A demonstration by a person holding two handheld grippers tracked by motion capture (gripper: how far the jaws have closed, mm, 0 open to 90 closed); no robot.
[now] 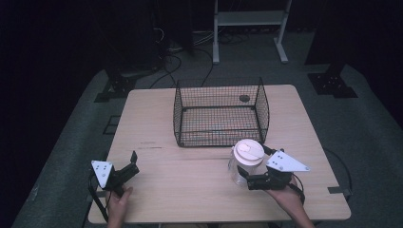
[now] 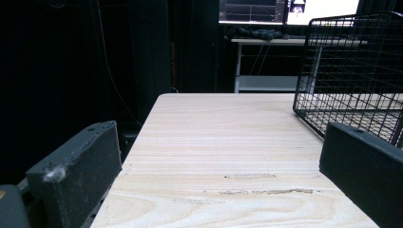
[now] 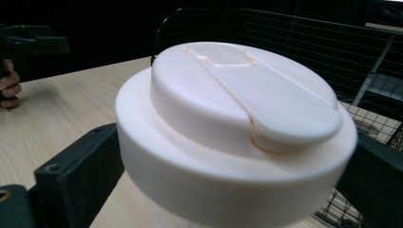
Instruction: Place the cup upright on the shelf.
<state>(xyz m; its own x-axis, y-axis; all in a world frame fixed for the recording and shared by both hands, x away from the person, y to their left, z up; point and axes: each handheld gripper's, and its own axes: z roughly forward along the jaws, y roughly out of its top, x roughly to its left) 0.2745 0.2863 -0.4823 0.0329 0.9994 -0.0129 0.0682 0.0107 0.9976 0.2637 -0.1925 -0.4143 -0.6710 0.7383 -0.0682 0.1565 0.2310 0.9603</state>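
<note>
Step in hand: grasp/lift of the jar (image 1: 246,164). The right gripper (image 1: 250,181) has its 2 jaws closed on the jar's clear body, just under the white lid (image 3: 237,109). The jar sits on the worktop (image 1: 190,185) at front right, just in front of the wire basket (image 1: 221,114). It stands upright, long axis vertical, lid up. The left gripper (image 1: 131,164) rests at front left, jaws apart, nothing between. Next move, probably: lift straight, keep the jar level, clear the basket's front wall, lower inside.
</note>
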